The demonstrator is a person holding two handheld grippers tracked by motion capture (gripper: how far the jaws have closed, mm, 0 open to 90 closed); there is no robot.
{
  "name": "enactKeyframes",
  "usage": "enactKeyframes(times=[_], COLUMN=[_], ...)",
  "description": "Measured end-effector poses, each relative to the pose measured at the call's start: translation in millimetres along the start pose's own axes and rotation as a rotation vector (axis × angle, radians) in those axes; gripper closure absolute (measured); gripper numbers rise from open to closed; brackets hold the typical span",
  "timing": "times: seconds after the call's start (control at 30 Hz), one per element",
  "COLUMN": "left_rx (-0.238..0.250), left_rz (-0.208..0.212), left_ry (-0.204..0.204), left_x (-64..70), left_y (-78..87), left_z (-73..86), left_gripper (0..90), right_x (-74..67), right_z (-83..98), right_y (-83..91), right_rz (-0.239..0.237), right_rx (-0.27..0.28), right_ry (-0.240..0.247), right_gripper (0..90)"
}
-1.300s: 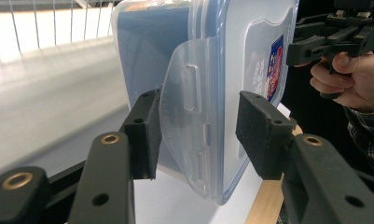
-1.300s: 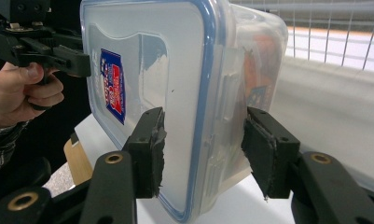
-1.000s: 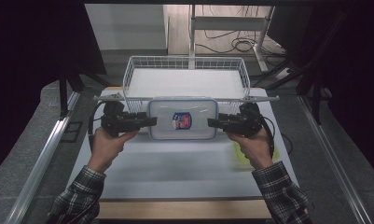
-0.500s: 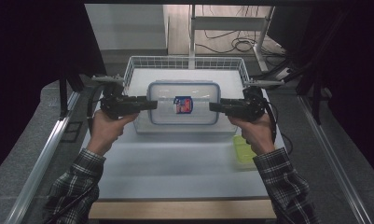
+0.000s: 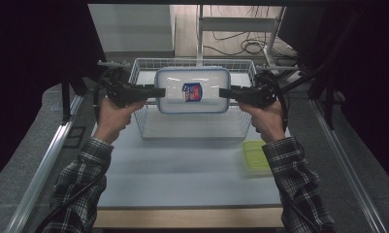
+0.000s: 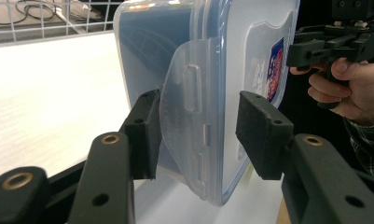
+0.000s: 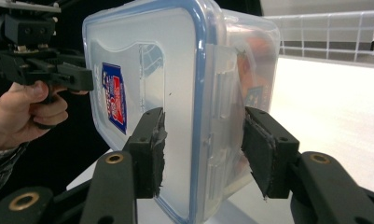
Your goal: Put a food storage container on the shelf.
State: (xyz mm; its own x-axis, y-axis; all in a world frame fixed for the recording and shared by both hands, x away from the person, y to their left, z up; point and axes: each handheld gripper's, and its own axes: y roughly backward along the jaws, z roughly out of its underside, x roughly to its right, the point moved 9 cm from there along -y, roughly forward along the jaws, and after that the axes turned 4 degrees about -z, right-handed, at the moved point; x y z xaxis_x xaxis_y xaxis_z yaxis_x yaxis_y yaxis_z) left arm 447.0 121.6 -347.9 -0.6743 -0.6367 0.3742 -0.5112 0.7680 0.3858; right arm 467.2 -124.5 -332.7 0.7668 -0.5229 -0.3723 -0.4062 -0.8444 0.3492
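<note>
Clear plastic with a blue-trimmed lid: that is the container point(image 5: 192, 90) you carry between the two grippers, held in the air above the white wire basket point(image 5: 139, 116) at the far side of the tabletop point(image 5: 182, 165). Your left gripper point(image 5: 158, 91) meets its left end and your right gripper point(image 5: 225, 92) its right end, so the box hangs level between your hands with the red and blue label facing up.

In the left gripper view the fingers point(image 6: 142, 135) straddle the latch flap at the box's short side; one pad presses the flap, while the other looks a little off the lid, so the hold reads as a loose pinch. In the right gripper view the fingers point(image 7: 149, 149) bracket the opposite latch the same way, close on both faces.

Judging by this, the lift is done and the box is already over the basket. What seems left is lowering it inside, letting both ends go, and backing the grippers out past the wire rim. A yellow-green lid or tray point(image 5: 255, 155) lies on the tabletop near your right sleeve, untouched.
</note>
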Motion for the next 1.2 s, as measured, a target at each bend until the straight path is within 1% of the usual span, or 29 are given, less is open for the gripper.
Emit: enactKeyframes(times=[0.2,0.3,0.37,0.5,0.53,0.7,0.83,0.93,0.97,1.1,1.13,1.2], left_rx=[0.005,0.008,0.01,0.013,0.014,0.03,0.038,0.042,0.042,0.044,0.047,0.042], left_rz=[-0.003,-0.012,-0.025,-0.035,-0.037,-0.055,-0.059,-0.062,-0.064,-0.08,-0.074,-0.077], left_ry=[0.016,0.019,0.023,0.031,0.031,0.032,0.029,0.027,0.02,0.027,0.03,0.032], left_x=[-9.8,-14.9,-18.2,-20.4,-20.4,-21.6,-22.1,-21.9,-22.1,-23.7,-24.0,-25.4], left_y=[-7.0,-10.4,-13.0,-15.9,-16.5,-18.5,-19.3,-19.4,-19.5,-19.1,-19.2,-20.0], left_z=[-5.2,-7.3,-8.7,-11.2,-11.7,-13.5,-13.2,-14.0,-14.2,-14.0,-13.7,-11.7], left_gripper=[51.2,50.9,50.0,49.8,49.7,48.3,47.4,45.6,45.6,42.9,42.7,43.2], right_x=[12.6,16.0,18.8,23.5,24.9,25.6,25.3,25.7,25.7,26.3,26.5,27.0], right_z=[-9.5,-10.9,-11.0,-12.4,-12.4,-11.8,-12.3,-12.1,-12.1,-11.4,-10.9,-11.0], right_y=[-7.8,-10.2,-13.3,-16.4,-17.0,-18.7,-19.2,-19.4,-19.4,-18.6,-18.2,-18.2], right_rz=[0.008,0.012,0.019,0.028,0.037,0.051,0.067,0.065,0.065,0.058,0.058,0.059], right_rx=[0.029,0.034,0.03,0.031,0.028,0.031,0.043,0.053,0.053,0.062,0.062,0.063], right_ry=[-0.022,-0.03,-0.034,-0.047,-0.055,-0.057,-0.05,-0.058,-0.058,-0.064,-0.06,-0.061], right_gripper=[50.1,50.0,49.9,49.2,48.4,47.5,47.2,47.3,47.3,48.2,48.3,48.4])
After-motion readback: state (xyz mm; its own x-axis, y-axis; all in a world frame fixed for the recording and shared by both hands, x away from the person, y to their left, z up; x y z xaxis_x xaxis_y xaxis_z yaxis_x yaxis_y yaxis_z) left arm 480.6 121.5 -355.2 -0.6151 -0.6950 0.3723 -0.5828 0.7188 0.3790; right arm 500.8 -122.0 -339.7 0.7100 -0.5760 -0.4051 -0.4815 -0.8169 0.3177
